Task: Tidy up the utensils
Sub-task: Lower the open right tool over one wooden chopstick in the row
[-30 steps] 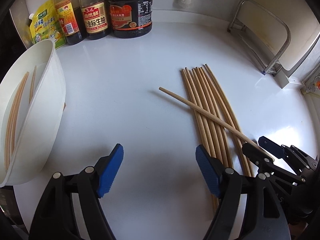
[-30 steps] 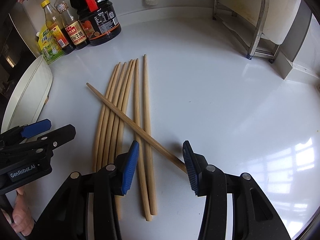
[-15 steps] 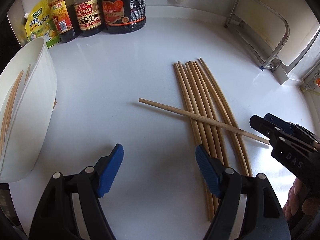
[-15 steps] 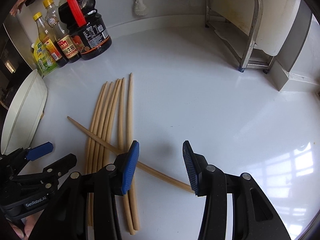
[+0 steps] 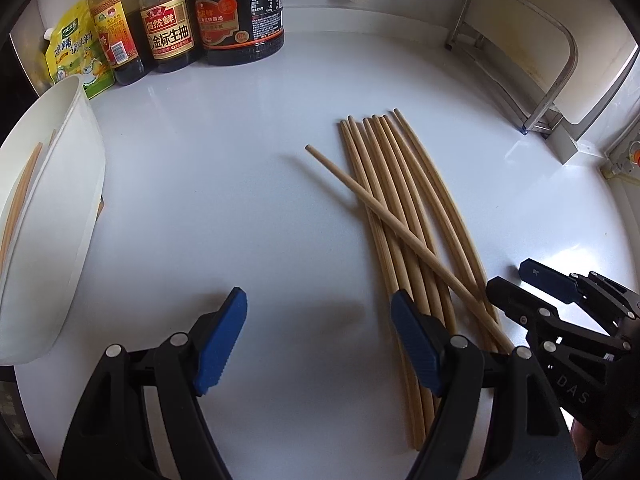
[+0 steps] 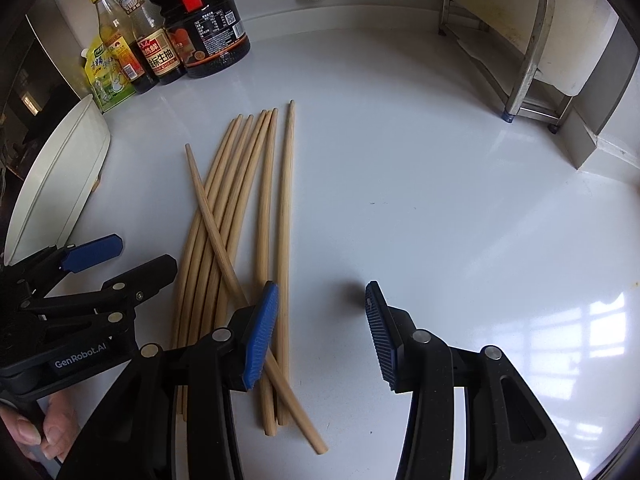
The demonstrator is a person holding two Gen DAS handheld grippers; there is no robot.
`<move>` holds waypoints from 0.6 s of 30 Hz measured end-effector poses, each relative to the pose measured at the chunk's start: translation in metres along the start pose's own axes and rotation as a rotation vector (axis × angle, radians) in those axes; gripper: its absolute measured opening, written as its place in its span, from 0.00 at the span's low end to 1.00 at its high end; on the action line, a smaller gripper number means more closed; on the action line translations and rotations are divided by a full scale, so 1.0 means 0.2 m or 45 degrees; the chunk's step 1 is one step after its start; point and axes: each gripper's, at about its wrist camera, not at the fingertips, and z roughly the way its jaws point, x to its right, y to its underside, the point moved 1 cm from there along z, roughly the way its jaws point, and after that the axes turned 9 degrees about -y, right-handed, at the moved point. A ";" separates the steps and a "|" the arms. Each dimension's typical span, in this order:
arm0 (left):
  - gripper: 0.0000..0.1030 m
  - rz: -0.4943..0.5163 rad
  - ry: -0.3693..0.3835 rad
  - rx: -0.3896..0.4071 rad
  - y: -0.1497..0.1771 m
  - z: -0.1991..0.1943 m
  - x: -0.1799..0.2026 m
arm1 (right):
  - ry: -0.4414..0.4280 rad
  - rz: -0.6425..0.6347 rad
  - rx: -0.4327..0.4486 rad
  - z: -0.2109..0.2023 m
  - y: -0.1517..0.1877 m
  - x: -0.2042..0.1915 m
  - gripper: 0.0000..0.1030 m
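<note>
Glossy white counter (image 6: 440, 200), bounded at the back by a low white wall edge and at the right rear by a bent metal-tube rack (image 6: 532, 40). Wide bare stretch of surface right of the utensils, reaching toward that rack; another bare stretch between the utensils and the white oval plastic tub (image 5: 52, 208) at the left edge. Back-left corner taken up by a row of dark sauce bottles (image 5: 200, 20) and a yellow-green seasoning pouch (image 5: 72, 52).

Bundle of light wooden chopsticks (image 5: 400, 208) flat on the counter near the middle, long axes running front to back, far tips fanned slightly. One single wooden chopstick (image 6: 216, 236) laid diagonally on top of the bundle, far tip toward the tub side, near end crossing to the right. A few more chopsticks lying inside the tub.

Left gripper (image 5: 318, 340) spread wide, blue pads apart, nothing between them, hovering just left of the bundle's near ends. Right gripper (image 6: 322, 332) likewise spread and empty, its left pad over the crossed chopstick's near part, its right pad over bare counter.
</note>
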 end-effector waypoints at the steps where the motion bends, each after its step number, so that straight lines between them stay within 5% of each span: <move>1: 0.71 0.001 -0.001 -0.001 0.00 0.00 0.00 | 0.002 0.002 0.002 0.00 -0.01 0.00 0.42; 18: 0.71 0.011 0.018 -0.003 0.00 0.00 0.04 | 0.045 -0.037 0.034 0.04 -0.05 -0.02 0.42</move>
